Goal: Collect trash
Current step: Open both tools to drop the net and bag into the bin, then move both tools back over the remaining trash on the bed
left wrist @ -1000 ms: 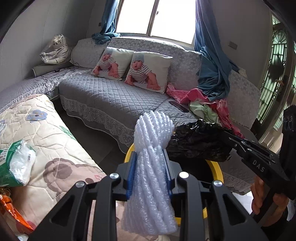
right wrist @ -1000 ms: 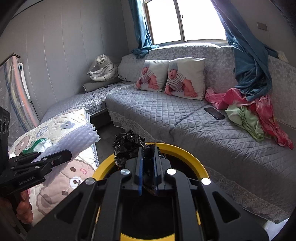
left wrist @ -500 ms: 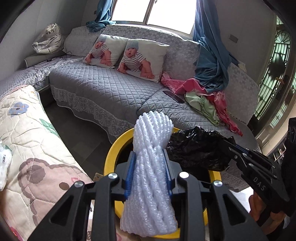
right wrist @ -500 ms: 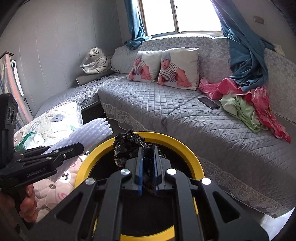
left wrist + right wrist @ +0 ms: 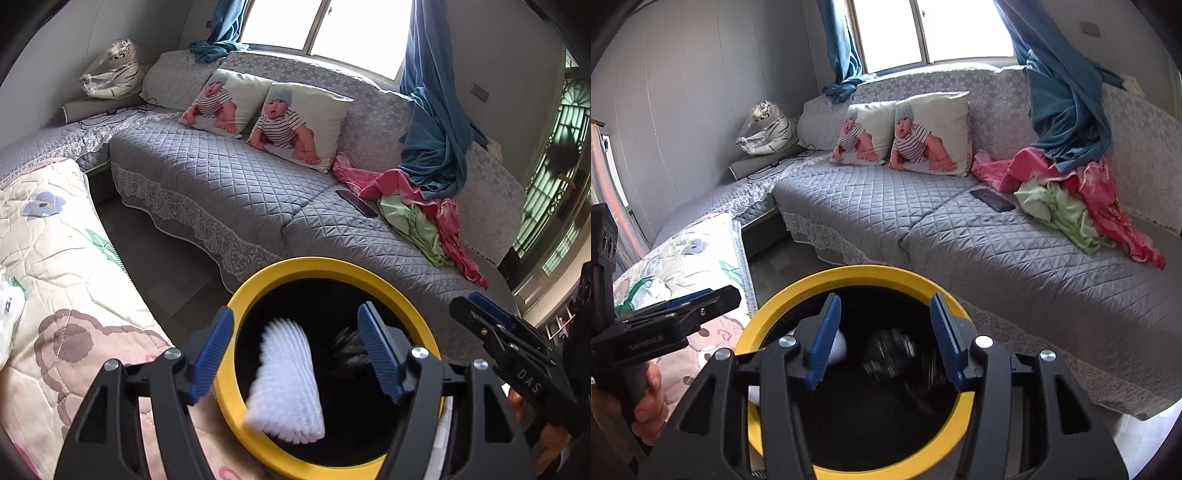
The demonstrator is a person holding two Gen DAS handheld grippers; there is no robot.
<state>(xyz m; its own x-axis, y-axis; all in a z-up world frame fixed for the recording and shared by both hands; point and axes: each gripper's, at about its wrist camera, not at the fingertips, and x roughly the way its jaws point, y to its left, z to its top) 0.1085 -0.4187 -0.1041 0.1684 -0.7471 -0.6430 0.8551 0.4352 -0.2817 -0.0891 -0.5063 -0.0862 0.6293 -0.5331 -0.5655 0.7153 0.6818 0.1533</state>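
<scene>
Half a second ago the left gripper (image 5: 295, 354) clamped the white foam net (image 5: 286, 380) and the right gripper (image 5: 882, 336) pinched the black plastic bag (image 5: 897, 358); both sets of jaws have just been opening and now stand apart, gripping nothing. Both pieces are blurred at lower centre, dropping free inside the yellow-rimmed bin (image 5: 332, 267), whose dark interior shows nothing else. This looks like the release step. Next probably calls for swinging back toward the green-and-white wrapper (image 5: 646, 295) on the quilt (image 5: 55, 258) at left
</scene>
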